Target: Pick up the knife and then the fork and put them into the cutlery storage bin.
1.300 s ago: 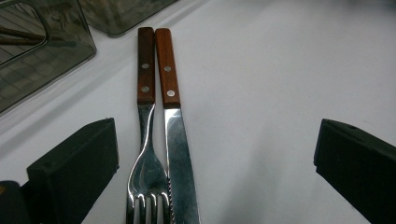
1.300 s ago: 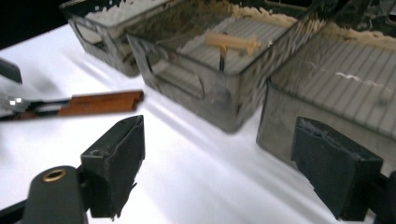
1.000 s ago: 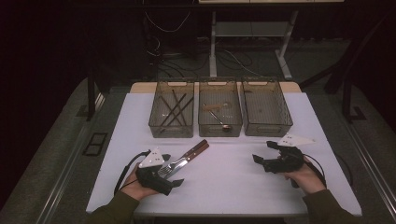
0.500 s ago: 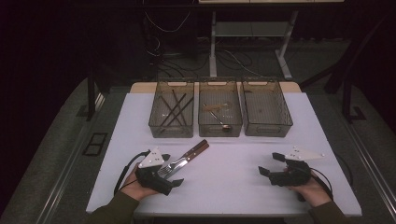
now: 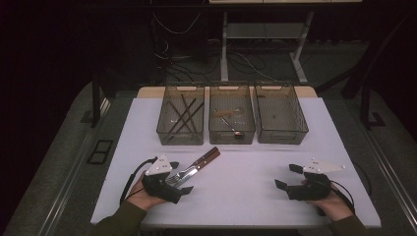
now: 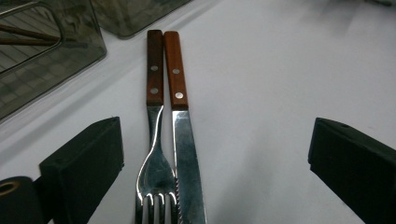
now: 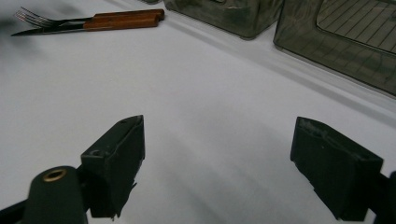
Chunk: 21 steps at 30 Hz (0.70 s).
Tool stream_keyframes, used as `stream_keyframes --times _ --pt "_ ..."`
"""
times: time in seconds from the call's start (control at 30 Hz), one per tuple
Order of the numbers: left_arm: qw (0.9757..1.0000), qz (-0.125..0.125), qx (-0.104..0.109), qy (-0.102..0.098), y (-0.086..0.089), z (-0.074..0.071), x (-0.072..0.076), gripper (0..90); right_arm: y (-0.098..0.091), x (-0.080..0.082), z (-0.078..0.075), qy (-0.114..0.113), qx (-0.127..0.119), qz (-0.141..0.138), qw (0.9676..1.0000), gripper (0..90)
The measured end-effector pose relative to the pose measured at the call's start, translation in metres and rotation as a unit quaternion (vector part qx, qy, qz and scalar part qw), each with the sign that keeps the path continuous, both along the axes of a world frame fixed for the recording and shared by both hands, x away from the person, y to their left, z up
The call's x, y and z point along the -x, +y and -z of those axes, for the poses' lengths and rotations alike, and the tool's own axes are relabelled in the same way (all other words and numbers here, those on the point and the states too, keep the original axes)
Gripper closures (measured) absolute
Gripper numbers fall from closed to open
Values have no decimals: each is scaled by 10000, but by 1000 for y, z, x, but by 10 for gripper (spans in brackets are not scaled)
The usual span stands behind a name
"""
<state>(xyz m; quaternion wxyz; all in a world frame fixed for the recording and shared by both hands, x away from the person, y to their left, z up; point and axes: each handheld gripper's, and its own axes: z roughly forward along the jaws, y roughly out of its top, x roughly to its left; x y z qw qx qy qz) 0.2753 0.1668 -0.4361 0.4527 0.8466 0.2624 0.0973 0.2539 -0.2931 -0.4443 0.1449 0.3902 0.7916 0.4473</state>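
Between open jaws, fork (image 6: 156, 158) handle-away

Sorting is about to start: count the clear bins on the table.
3, in a row at the table's far side: the left bin holds dark sticks, the middle bin holds a spoon, the right bin looks nearly empty. None appear hidden.

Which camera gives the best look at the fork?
The left gripper view: the fork lies close up between open jaws, beside the knife. The high view shows it small; the right gripper view shows it far off, blurred.
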Motion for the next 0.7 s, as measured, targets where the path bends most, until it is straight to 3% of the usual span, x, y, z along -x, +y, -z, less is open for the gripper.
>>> stream_keyframes --times 0.33,0.7 --pt "9996 -280 12 -13 -1 -11 -9 210 2 1 0 -27 80 -53 10000 180" --pt "9988 -476 -118 81 -19 -18 -25 465 3 0 0 -7 152 -66 9999 180"
